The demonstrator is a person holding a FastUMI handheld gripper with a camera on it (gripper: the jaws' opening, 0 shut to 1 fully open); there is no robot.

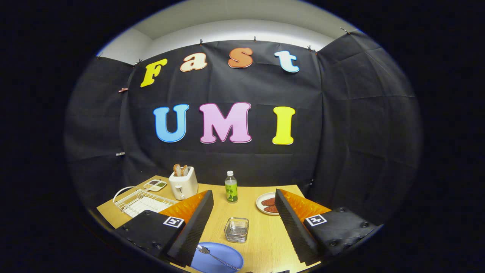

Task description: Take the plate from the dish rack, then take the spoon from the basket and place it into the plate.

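Note:
A blue plate [219, 259] lies on the wooden table [261, 235], close below my gripper and partly behind the left finger. A metal spoon [214, 256] rests on the plate, bowl end toward the left finger. Just beyond the plate, between my fingers, stands a small wire mesh basket [236, 229]. A white wire dish rack [138, 201] sits at the table's left end. My gripper [244, 218] hangs above the table, open wide, with nothing held between its fingers.
A white toaster [183, 183] with bread slices stands at the back left, a small tray [155, 185] beside it. A green-labelled bottle [231, 187] stands at the back centre. A white plate with reddish food [267, 204] lies to the right, near the right finger.

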